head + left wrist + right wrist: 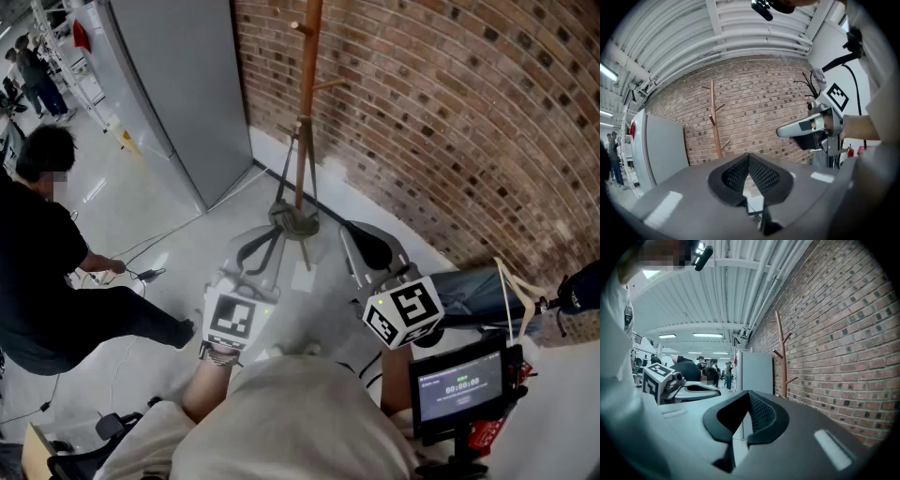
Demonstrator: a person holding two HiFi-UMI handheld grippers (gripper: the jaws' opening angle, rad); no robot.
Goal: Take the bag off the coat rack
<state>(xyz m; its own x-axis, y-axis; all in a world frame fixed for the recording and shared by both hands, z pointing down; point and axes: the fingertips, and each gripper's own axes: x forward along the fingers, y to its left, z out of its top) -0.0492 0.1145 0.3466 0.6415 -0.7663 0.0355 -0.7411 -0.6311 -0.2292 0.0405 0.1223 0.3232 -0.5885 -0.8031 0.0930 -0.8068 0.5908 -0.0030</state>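
Left hand-held gripper (749,158) and right hand-held gripper (749,395): jaws pressed together, nothing between them. Both are held low in front of the tall brown wooden coat rack (307,112), apparently idle, not reaching. The rack's pegs are bare in every view. A blue denim item with a pale strap (469,289) lies right of the rack; it is probably the bag, already off.
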